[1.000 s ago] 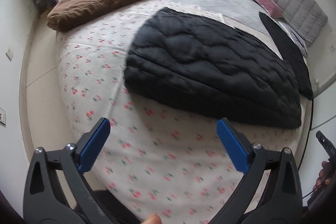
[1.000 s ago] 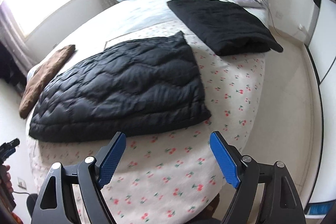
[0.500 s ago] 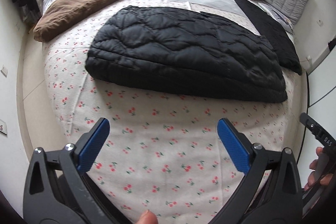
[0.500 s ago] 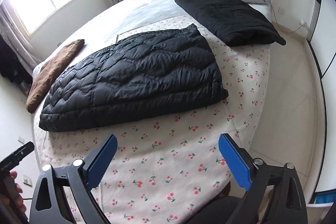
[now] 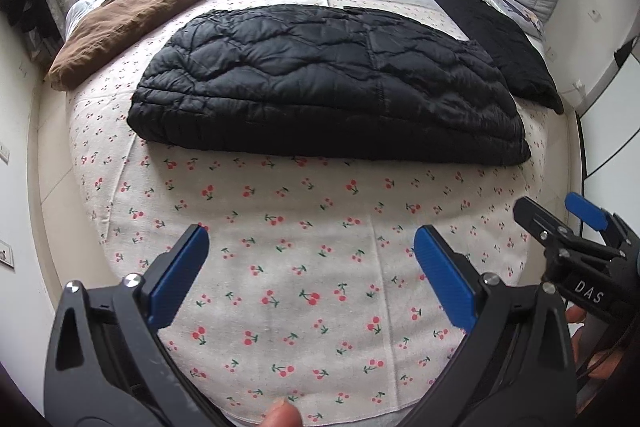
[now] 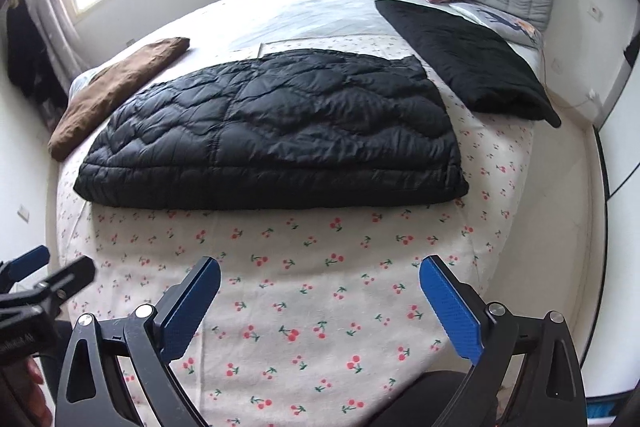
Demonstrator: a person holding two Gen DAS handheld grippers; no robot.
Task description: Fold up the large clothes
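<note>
Across the middle of the bed, at about 12 o'clock from both cameras, lies the black quilted jacket (image 5: 328, 83), already doubled into a wide slab on the cherry-print sheet (image 5: 304, 267). Both grippers hang above bare sheet near the foot edge, well apart from it. The left gripper (image 5: 311, 267) has its blue fingers spread wide with nothing between them; the right gripper (image 6: 320, 301) is likewise released and empty, and shows again at 4 o'clock in the left view.

A brown garment (image 6: 120, 83) sits at 10 o'clock and a black folded garment (image 6: 468, 55) at 2 o'clock, each near the jacket's ends but not touching it.

The padding looks puffy and slick, so I judge a pinch on only the top layer could peel it open, or a thick fold could spring back. Snagging the sheet along with the hem would drag the bedding too.
</note>
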